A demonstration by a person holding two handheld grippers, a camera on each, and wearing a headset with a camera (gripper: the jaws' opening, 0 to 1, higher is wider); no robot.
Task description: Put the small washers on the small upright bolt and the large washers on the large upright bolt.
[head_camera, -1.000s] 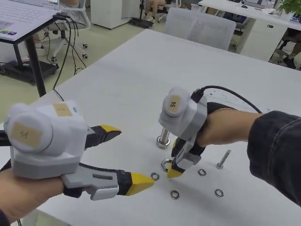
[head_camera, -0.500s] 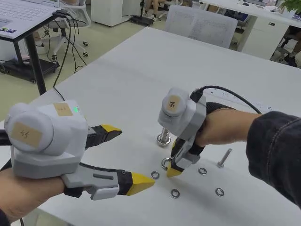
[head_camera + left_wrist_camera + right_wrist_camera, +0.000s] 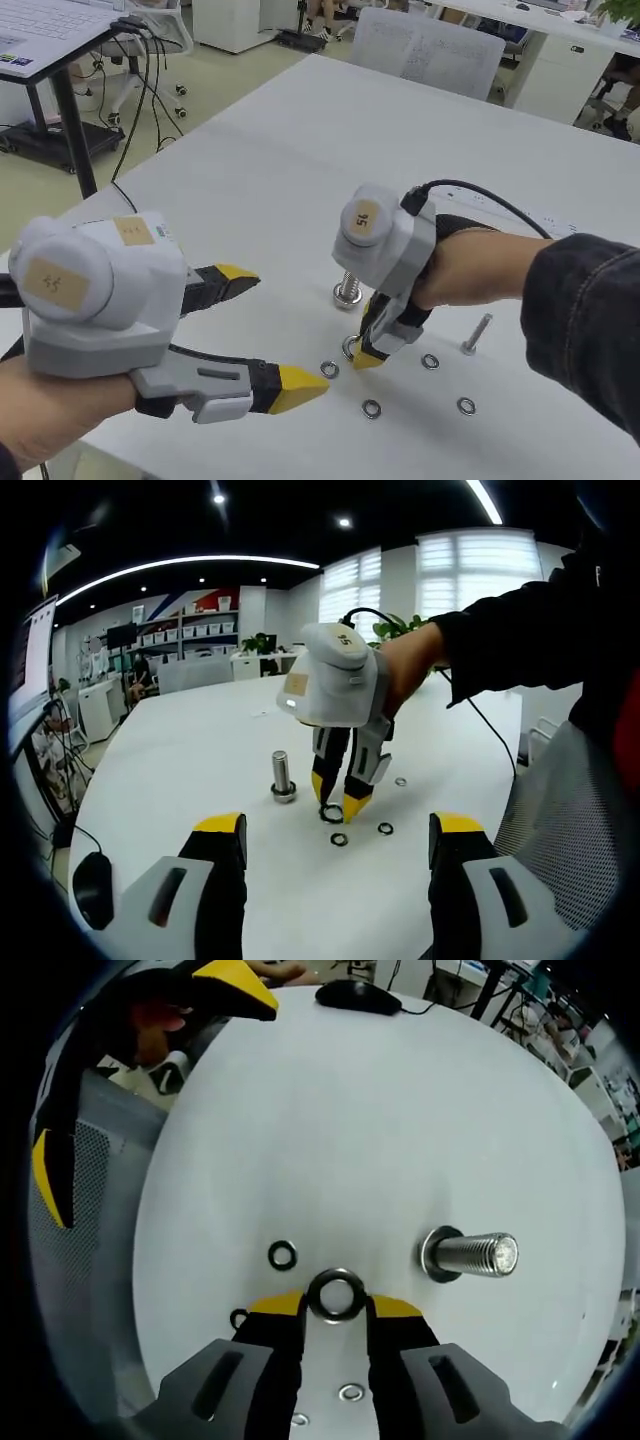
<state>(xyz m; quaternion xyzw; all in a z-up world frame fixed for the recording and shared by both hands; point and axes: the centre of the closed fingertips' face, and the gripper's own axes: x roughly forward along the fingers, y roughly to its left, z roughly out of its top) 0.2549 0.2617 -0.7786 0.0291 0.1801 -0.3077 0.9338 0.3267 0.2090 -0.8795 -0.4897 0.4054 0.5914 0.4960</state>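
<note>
Steel large washer [image 3: 335, 1295] beside the large bolt [image 3: 470, 1255] sits pinched in the right gripper's [image 3: 335, 1307] jaws; so thin a hold could slip.

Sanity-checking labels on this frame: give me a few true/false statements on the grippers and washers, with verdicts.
1. The left gripper is wide open and holds nothing. True.
2. The large washer sits on the large bolt. False: it is off the bolt, between the right gripper's jaws.
3. Several small washers lie loose on the table. True.
4. The right gripper is over the small bolt. False: it is at the large washer, near the large bolt.
</note>
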